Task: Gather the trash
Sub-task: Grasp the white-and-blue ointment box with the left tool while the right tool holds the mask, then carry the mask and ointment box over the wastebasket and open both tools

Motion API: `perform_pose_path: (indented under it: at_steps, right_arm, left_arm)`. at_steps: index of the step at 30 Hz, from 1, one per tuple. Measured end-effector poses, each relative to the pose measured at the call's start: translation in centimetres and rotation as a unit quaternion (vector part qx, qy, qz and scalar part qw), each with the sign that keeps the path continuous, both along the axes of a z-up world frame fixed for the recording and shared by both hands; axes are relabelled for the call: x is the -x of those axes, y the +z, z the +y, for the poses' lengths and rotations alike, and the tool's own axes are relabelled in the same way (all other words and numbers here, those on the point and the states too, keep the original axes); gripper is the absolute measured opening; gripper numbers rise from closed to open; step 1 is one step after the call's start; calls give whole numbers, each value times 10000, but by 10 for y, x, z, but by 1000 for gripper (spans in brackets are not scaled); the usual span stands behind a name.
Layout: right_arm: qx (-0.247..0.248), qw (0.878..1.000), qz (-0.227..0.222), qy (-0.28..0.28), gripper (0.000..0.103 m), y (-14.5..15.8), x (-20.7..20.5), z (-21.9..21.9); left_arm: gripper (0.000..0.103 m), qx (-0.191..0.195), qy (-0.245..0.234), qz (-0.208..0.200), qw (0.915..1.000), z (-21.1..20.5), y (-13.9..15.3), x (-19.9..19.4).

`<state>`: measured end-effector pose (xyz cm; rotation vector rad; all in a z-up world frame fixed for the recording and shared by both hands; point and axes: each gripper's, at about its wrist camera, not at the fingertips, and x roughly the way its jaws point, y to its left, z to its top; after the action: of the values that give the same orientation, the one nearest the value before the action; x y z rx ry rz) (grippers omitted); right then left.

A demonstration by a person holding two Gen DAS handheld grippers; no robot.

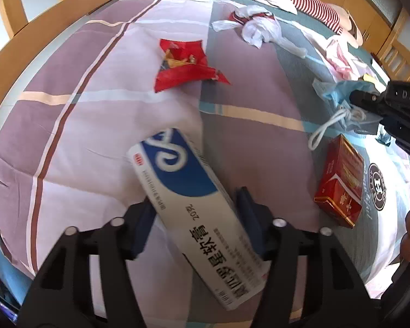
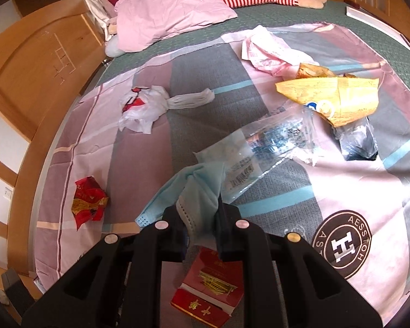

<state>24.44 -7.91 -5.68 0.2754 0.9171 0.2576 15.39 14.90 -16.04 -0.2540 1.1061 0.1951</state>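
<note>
A patterned bed cover (image 2: pixel 150 147) carries scattered trash. The left gripper (image 1: pixel 196 218) pinches a long white and blue ointment box (image 1: pixel 188 199), its long axis running diagonally away between the fingers. The right gripper (image 2: pixel 200 218) pinches a crumpled blue face mask (image 2: pixel 196 191). A red cigarette pack (image 2: pixel 210 287) lies directly under the right gripper, nearer it than the left, towards the cover's near edge.

Glossy cardboard ointment box (image 1: pixel 194 213), crinkly red foil wrapper (image 1: pixel 185 64), matt cotton quilt (image 1: pixel 95 125).
</note>
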Motion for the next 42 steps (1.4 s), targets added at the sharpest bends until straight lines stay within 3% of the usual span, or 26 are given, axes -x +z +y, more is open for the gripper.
perform_pose_path:
  at_steps: [3,16,22,25,27,30,33,35,37,39,42]
  right_arm:
    - [-25,9999,-49,101,16,2,1,4]
    - [139,9993,-166,304,16,3,4,18]
    - [191,9986,-276,420,17,5,8,27]
    - [400,9973,-393,470,16,8,14,32]
    - [271,9976,-480,427,16,14,22,25]
    - [-57,9968,-714,353,16,31,45,7]
    - [-380,9929,-1012,504,16,58,79,-15]
    - [-425,9901,-1224,539,16,79,107,-37]
    - [-489,9877,-1384,540,16,96,136,-65]
    - [-404,9859,-1552,485,16,109,167,-99]
    - [169,9864,-1631,102,16,110,213,-159]
  left_arm:
    - [51,95,75,-64,9999,7,6,9]
    - [48,-683,1,-869,9939,-6,56,23]
    - [48,-853,-29,-1023,9911,-7,68,29]
    - [48,-1084,5,-1113,9878,-6,74,33]
    - [48,-1229,3,-1202,9851,-4,79,34]
    - [48,-830,13,-1328,9877,6,86,34]
    - [48,232,-169,-1460,9889,16,88,37]
    - [48,386,-408,-1604,9854,10,91,43]
    - [48,201,-627,-1637,9843,-2,99,56]
    - [48,388,-809,-1655,9821,-14,110,71]
    - [48,720,-1314,-2008,9681,-62,136,105]
